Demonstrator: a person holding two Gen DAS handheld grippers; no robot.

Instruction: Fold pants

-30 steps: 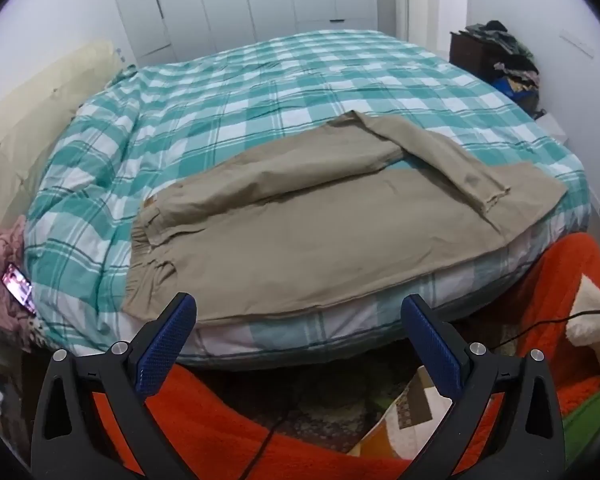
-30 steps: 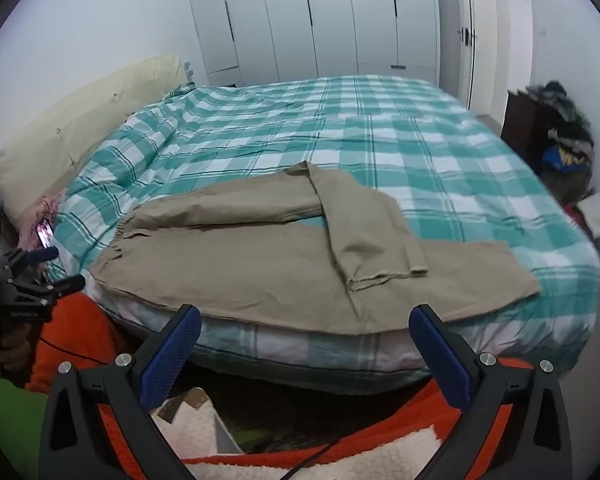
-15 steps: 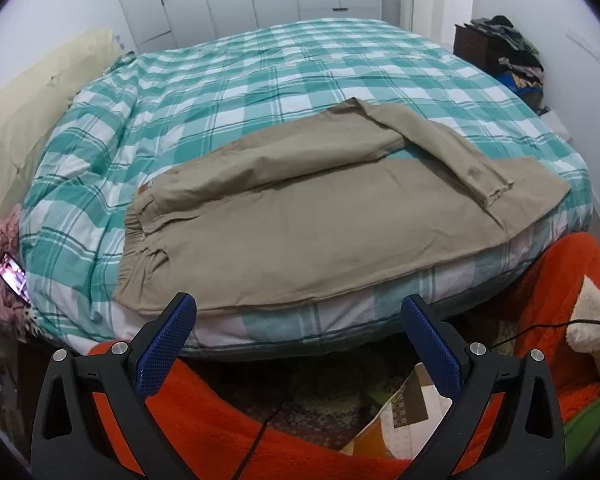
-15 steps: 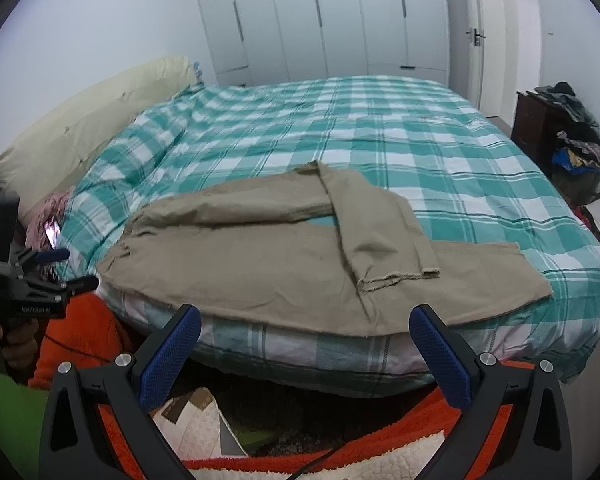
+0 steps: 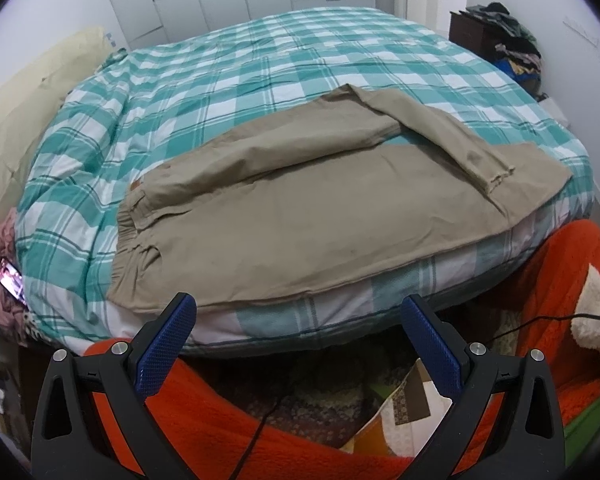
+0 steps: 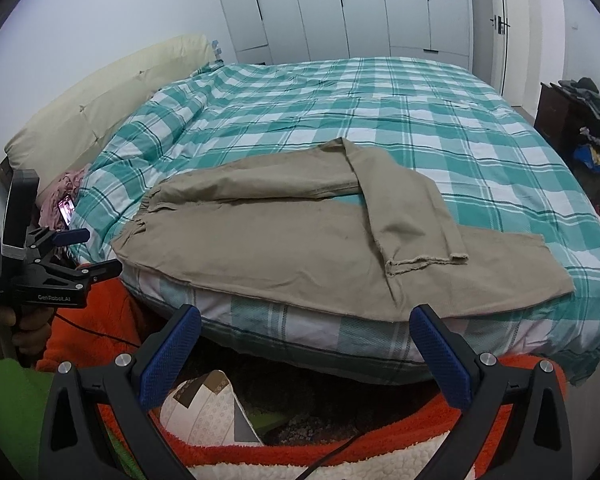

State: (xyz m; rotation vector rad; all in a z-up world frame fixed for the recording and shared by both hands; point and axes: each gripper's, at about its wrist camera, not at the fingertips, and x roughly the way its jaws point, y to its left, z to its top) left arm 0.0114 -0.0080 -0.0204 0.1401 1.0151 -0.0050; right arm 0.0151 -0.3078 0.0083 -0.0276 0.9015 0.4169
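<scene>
Right now your left gripper (image 5: 298, 320) hangs with fingers spread wide and empty, short of the waistband (image 5: 134, 236) — well placed to take it. The pants (image 6: 300, 248) lie along the near edge of the bed (image 6: 380, 120), far leg doubled back across the near one. Your right gripper (image 6: 306, 334) — also spread, holding nothing — faces the hem (image 6: 426, 262). An orange blanket (image 5: 228, 420) and a phone (image 5: 10, 282) crowd the bedside.

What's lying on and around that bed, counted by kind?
Khaki pants: 1
Checked duvet: 1
Cream pillow: 1
Lit phone: 1
Tongs, both open and empty: 2, left tongs and right tongs
Total: 6
</scene>
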